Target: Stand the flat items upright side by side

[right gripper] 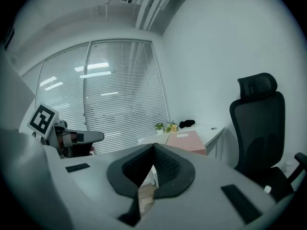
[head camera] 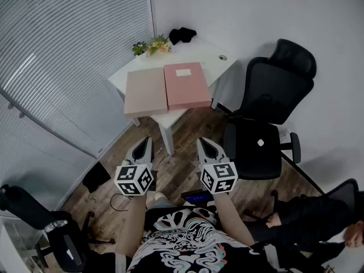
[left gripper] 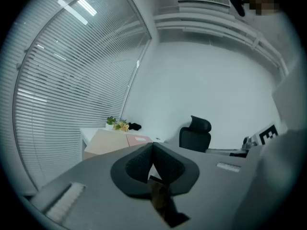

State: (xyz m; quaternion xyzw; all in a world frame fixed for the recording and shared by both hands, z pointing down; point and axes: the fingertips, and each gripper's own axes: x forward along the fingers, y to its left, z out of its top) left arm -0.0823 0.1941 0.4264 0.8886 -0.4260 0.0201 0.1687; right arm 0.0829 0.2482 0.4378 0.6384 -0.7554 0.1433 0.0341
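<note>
Jaws shut tight on both sides, pads meeting at the tips, nothing caught between them. The left gripper point(head camera: 149, 141) and right gripper point(head camera: 201, 141) hang side by side over the wooden floor point(head camera: 182, 175), short of the table's point(head camera: 215, 58) near edge, both noses aimed at it and tipped a touch downward.

On the table, two flat items lie on their broad faces, neither one upright. The beige box point(head camera: 145, 91) sits along the left edge, running out to the near edge; the pink box point(head camera: 186, 85) is right beside it, long sides touching, with a white label point(head camera: 183, 72) toward its far end. The right strip of the table is bare.

At the far left corner there's a small plant point(head camera: 152, 45) with yellow flowers; just beyond it, by the far edge, is a black thing point(head camera: 182, 34), and I can't make out what it is.

A black chair point(head camera: 267, 112) stands off the table's right side, close to it; blinds point(head camera: 62, 50) cover the window on the left. From the left gripper view the boxes show past the closed tips, beige nearer the window; from the right gripper view the pink one is the nearer.
</note>
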